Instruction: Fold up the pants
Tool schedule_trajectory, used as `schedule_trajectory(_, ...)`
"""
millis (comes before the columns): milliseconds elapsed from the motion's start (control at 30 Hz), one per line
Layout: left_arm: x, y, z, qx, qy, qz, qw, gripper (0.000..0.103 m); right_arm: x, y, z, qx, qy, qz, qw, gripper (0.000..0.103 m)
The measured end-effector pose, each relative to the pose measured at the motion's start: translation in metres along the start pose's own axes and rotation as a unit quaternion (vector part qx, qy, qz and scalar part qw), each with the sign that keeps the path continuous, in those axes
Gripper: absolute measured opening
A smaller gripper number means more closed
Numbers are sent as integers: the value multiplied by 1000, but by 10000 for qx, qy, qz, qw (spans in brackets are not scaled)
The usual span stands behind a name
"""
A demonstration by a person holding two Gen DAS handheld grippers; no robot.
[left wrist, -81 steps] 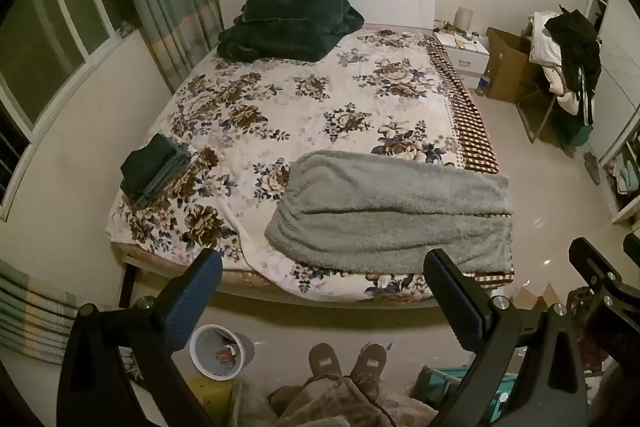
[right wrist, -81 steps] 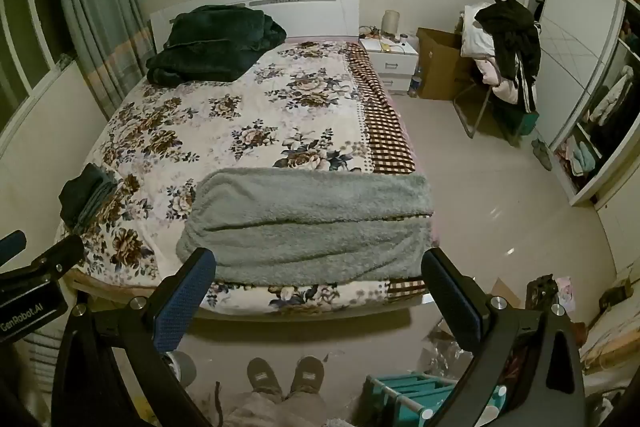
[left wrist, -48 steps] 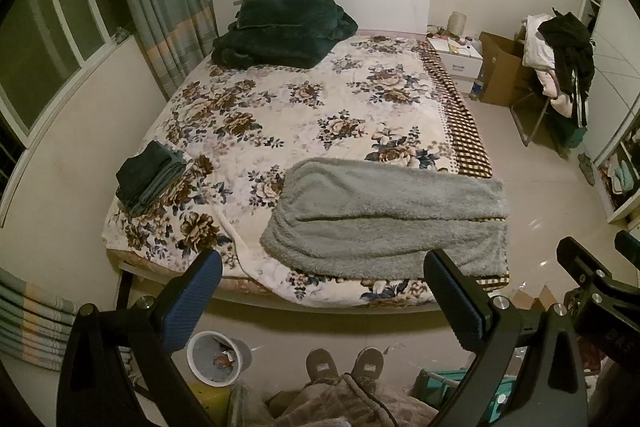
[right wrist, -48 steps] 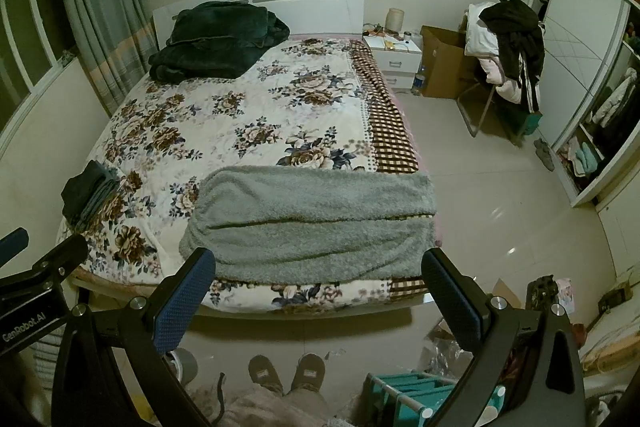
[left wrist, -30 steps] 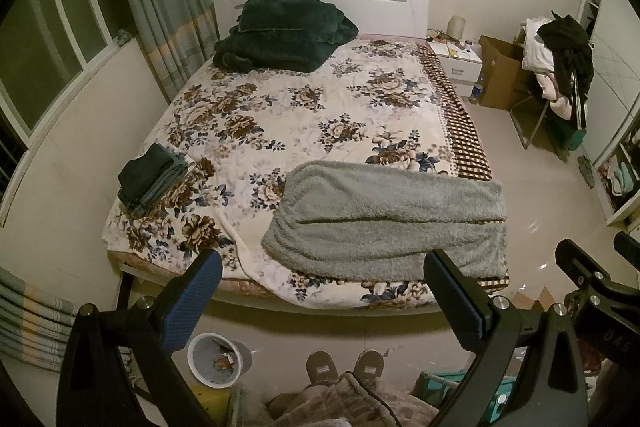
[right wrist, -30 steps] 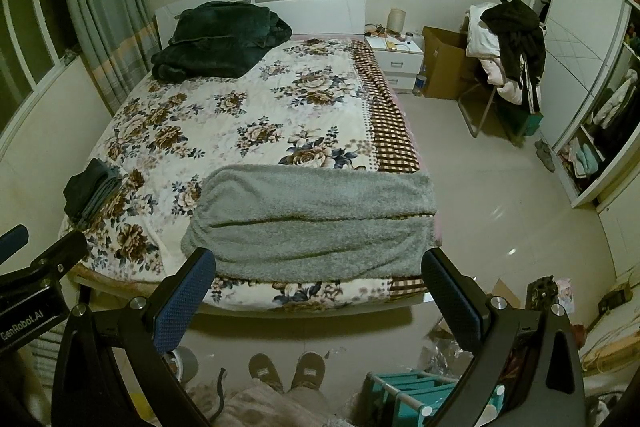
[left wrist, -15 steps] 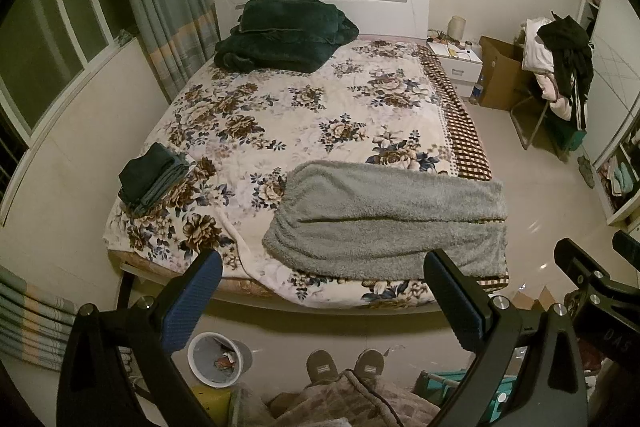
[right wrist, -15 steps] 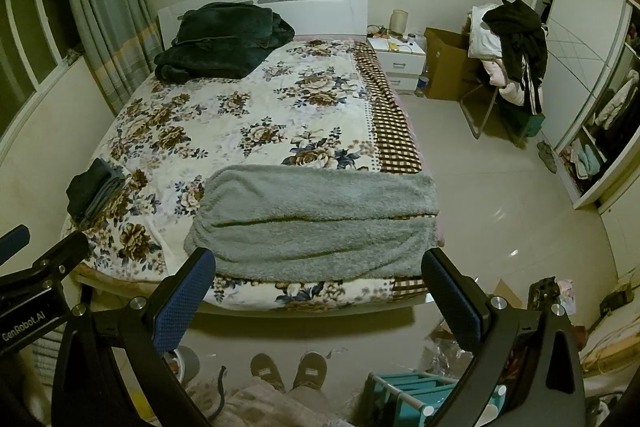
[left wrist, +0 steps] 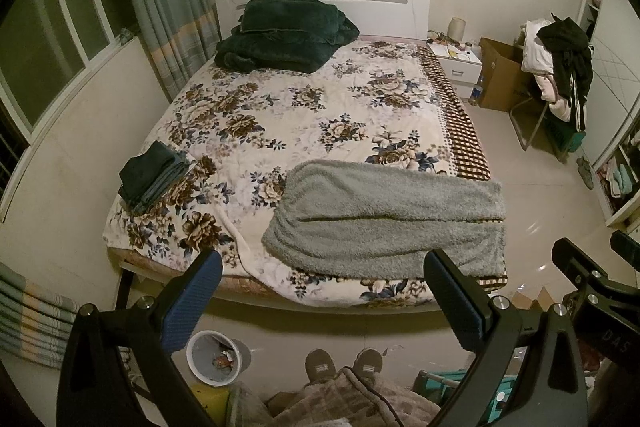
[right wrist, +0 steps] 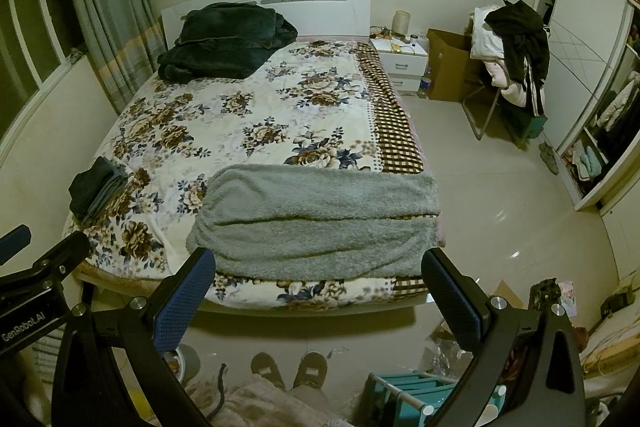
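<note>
Both claws, left claw [left wrist: 322, 291] and right claw [right wrist: 318, 289], spread wide above floor, short of pants [left wrist: 384, 217].

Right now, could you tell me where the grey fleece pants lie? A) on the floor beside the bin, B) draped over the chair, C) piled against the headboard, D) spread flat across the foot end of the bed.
D: the grey fleece pants lie flat across the foot end of the bed, untouched by either hand-held gripper.
</note>
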State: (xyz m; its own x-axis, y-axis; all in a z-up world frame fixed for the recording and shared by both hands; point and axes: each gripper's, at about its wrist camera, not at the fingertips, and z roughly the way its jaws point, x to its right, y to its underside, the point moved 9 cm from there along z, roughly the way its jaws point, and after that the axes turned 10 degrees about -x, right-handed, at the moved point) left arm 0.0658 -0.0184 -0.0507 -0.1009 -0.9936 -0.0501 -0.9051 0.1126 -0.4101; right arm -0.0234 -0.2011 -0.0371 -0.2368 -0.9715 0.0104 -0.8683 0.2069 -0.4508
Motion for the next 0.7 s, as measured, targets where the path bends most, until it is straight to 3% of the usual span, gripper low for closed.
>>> schedule_trajectory(433,-2,2,0,19,1,-14,10000,103,-15,1,-9,-62,-106,-101,9999,103)
schedule_trajectory(700,13,-20,-1,176,-199,-151,9995,103,8,0,21,-73,-66,58,9999,103)
